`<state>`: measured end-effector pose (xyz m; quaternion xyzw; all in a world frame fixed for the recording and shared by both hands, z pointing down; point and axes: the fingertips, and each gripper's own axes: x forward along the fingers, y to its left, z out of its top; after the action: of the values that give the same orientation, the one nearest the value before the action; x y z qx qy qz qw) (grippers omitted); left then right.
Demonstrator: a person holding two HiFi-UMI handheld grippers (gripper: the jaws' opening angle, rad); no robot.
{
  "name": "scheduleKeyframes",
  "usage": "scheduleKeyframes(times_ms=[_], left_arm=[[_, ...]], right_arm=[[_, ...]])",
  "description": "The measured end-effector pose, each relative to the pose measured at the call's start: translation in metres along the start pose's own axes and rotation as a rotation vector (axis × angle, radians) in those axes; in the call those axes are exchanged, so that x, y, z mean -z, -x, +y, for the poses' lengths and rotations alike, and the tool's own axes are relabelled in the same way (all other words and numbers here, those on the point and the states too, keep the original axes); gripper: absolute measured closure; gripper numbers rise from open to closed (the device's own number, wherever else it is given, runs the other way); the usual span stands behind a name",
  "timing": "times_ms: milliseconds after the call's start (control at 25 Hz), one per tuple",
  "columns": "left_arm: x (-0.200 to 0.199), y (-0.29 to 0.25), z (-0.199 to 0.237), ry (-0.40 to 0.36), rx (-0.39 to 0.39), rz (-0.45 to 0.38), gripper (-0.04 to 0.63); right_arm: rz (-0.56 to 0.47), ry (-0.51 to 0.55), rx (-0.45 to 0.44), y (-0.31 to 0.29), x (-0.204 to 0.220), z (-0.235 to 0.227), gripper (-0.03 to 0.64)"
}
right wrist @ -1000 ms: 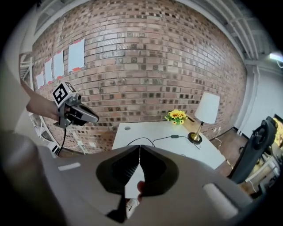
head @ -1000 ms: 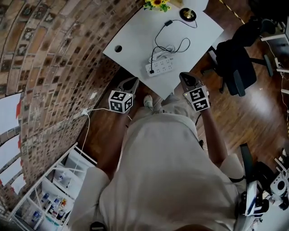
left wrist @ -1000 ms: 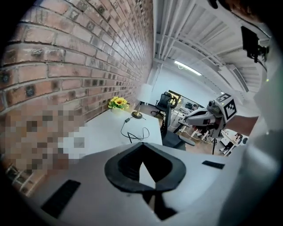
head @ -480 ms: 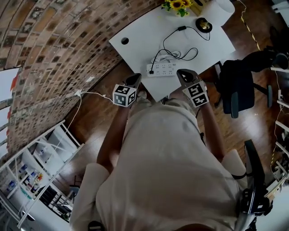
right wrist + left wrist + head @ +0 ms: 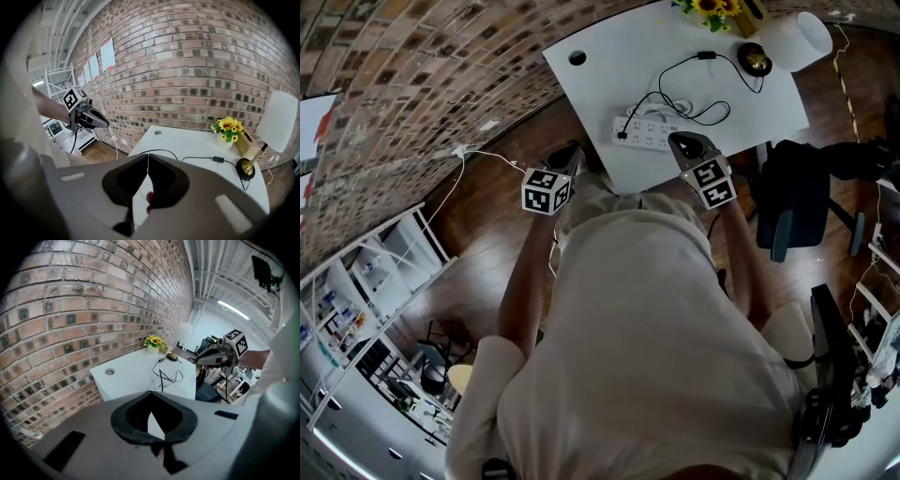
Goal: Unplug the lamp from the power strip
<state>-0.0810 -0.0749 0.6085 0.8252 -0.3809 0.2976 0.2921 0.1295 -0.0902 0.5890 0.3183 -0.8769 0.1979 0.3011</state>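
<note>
While I am standing at the near edge of the white worktop [image 5: 600, 66], both of my forearms are reaching forward from my sides, each carrying its tool out ahead of my chest. The left tool [image 5: 570, 153] is hovering off the worktop's left edge, with its jaws pressing together and nothing between them. The right tool [image 5: 679, 142] is hanging at the near edge, just beside the white power strip [image 5: 654, 132]. Its jaws are likewise meeting along a thin line and gripping nothing.

A black plug [image 5: 623, 137] is sitting in the strip's left end, and a black cord [image 5: 201, 157] is looping across the worktop toward the lamp [image 5: 756, 59]. The lamp is standing at the far right corner under its white shade. Next to it, a small pale vase [image 5: 225, 142] is holding a bunch of sunflowers [image 5: 227, 125]. By the brick wall, a white shelving rack [image 5: 356, 309] is carrying items too small for me to name.
</note>
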Motion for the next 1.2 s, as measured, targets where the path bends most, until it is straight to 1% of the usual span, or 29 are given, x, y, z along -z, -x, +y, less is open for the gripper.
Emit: scheduleKeyframes(times_ms=[80,160,240,360,480,560,720,840,920,1040,1200], left_arm=[[0.001,-0.004,0.007,0.011,-0.001,-0.002,0.594],[-0.001,-0.011,0.011,0.004,0.01,-0.003,0.594],[0.0,-0.019,0.011,-0.015,0.039,0.007,0.594],[-0.003,-0.044,0.015,-0.072,0.094,0.026,0.594],[0.007,-0.073,0.015,-0.139,0.146,0.087,0.594],[0.009,-0.098,0.014,-0.173,0.202,0.119,0.594],[0.012,-0.146,0.008,-0.212,0.334,0.176,0.594],[0.024,-0.171,0.0,-0.274,0.424,0.248,0.594],[0.03,-0.181,-0.004,-0.306,0.475,0.282,0.594],[0.039,-0.19,-0.005,-0.342,0.509,0.319,0.594],[0.049,-0.198,-0.002,-0.395,0.516,0.346,0.595]], right_arm=[[-0.009,0.004,-0.045,-0.008,-0.003,0.003,0.61],[-0.012,-0.009,-0.097,-0.017,-0.003,0.008,0.603],[0.019,0.008,-0.124,-0.025,0.006,0.017,0.587],[0.078,0.08,-0.152,-0.042,0.015,0.028,0.531],[0.124,0.11,-0.176,-0.058,0.026,0.044,0.526],[0.149,0.127,-0.183,-0.07,0.031,0.049,0.522],[0.218,0.21,-0.21,-0.102,0.046,0.057,0.522],[0.272,0.262,-0.227,-0.129,0.063,0.063,0.515],[0.301,0.291,-0.225,-0.146,0.075,0.063,0.495],[0.332,0.346,-0.203,-0.164,0.089,0.062,0.495],[0.331,0.393,-0.187,-0.179,0.093,0.062,0.495]])
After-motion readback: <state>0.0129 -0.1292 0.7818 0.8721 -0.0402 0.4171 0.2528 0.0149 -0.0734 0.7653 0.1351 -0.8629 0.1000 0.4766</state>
